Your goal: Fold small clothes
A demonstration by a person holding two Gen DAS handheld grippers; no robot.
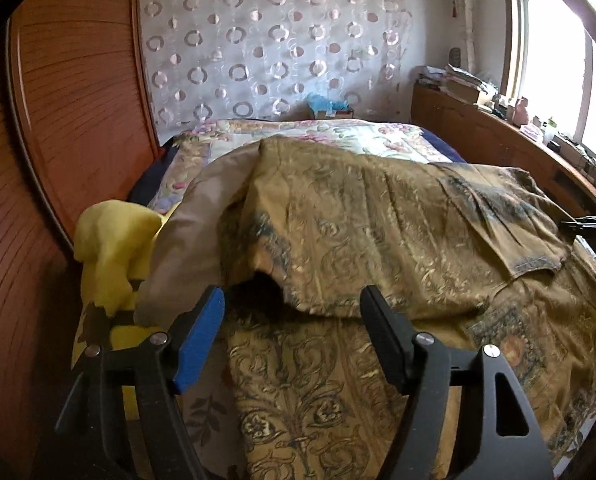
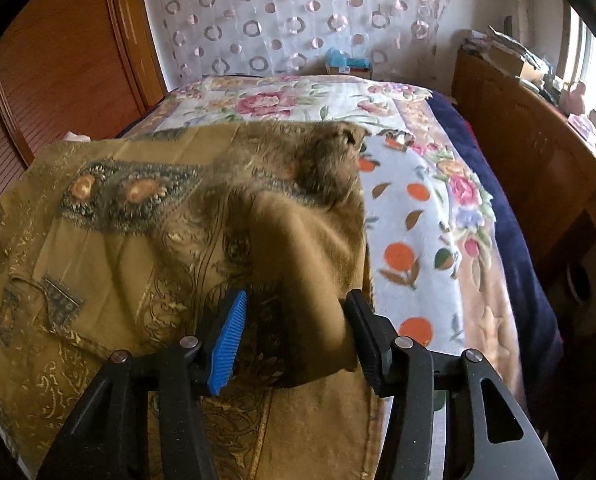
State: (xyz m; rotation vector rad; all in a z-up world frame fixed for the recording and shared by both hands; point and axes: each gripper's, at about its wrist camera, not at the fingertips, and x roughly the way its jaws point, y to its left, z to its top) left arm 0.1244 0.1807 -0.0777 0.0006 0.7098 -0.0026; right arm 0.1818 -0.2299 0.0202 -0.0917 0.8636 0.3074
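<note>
The brown patterned cloth (image 2: 146, 216) lies spread on the bed, on top of the flowery blanket (image 2: 417, 208), and part of it is flipped over so two layers sit one on the other. In the right wrist view, a fold of the cloth hangs between the fingers of the right gripper (image 2: 294, 320). The fingers stand wide apart, so the gripper is not pinching it; the fold only rests against one finger. In the left wrist view, the left gripper (image 1: 292, 312) is spread wide too, with nothing in it, right at the raised edge of the cloth (image 1: 377, 232). A yellow cloth (image 1: 114, 256) is bunched up beside it, near the wooden wardrobe (image 1: 58, 120). I think the fold could flop back or go crooked, because nothing holds it tight. The left gripper could also grab both layers at once, or catch the yellow cloth by mistake.
</note>
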